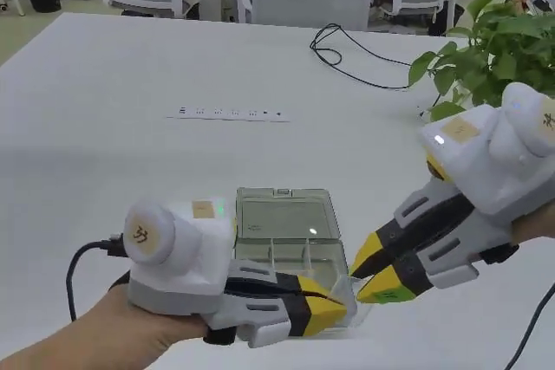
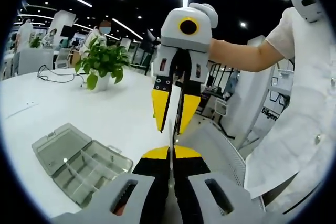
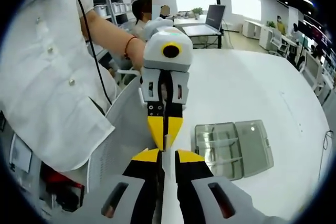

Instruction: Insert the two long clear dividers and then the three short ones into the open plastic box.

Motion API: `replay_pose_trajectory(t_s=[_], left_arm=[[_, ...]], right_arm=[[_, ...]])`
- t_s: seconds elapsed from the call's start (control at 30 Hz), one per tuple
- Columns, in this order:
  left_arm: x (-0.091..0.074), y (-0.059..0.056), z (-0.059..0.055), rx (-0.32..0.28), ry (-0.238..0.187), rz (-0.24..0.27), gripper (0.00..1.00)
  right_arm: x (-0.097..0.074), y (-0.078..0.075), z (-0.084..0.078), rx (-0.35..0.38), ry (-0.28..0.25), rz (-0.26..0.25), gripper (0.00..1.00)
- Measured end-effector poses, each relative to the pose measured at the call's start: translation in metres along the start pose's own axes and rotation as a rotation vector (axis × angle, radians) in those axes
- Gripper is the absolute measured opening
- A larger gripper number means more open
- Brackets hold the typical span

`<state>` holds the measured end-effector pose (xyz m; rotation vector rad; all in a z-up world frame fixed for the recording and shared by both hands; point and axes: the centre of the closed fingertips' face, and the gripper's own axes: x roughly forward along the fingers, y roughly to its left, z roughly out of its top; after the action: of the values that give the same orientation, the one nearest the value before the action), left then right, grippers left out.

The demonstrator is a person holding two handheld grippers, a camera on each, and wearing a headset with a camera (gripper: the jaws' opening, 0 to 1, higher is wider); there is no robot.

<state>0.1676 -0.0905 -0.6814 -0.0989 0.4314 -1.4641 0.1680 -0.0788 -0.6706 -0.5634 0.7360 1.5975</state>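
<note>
Left gripper (image 1: 334,305): sits low in a hand (image 1: 113,331), lies almost level, jaws pressed together on the near end of a thin clear divider (image 1: 350,298); bears a round label (image 1: 140,236) reading "33". Right gripper (image 1: 375,272): slants down to meet it tip to tip, jaws slightly apart either side of the divider's far end. Open plastic box (image 1: 282,214): rests on the white table (image 1: 130,84) just beyond the meeting tips, lid laid flat, partitions visible inside.

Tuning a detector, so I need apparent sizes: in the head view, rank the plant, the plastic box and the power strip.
1. Plant and plastic box: near alike; both partly cut off or hidden, so unranked.
2. Power strip: smallest, though farther away.
</note>
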Motion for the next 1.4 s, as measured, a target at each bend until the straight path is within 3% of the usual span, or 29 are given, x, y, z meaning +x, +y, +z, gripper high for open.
replay_pose_trajectory(t_s=[0.17, 0.43, 0.63, 0.97, 1.1, 1.4], left_arm=[[-0.002, -0.005, 0.001, 0.012, -0.01, 0.002, 0.0], [-0.004, -0.011, -0.004, 0.051, 0.0, 0.007, 0.0], [-0.005, -0.012, -0.005, 0.07, -0.001, 0.021, 0.0], [-0.01, -0.006, -0.009, 0.051, 0.0, 0.054, 0.0], [-0.02, 0.004, -0.011, 0.034, -0.01, 0.099, 0.01], [-0.037, 0.017, -0.018, 0.026, 0.008, 0.157, 0.05]], right_arm=[[0.001, 0.001, -0.001, -0.002, 0.002, 0.018, 0.05], [0.004, 0.008, -0.003, -0.008, 0.003, 0.063, 0.03], [0.006, 0.01, -0.002, -0.022, 0.007, 0.067, 0.03], [0.006, 0.01, -0.001, -0.029, 0.022, 0.064, 0.03], [-0.003, -0.004, -0.003, -0.012, 0.016, 0.031, 0.03], [-0.005, -0.041, -0.022, -0.006, 0.066, -0.057, 0.03]])
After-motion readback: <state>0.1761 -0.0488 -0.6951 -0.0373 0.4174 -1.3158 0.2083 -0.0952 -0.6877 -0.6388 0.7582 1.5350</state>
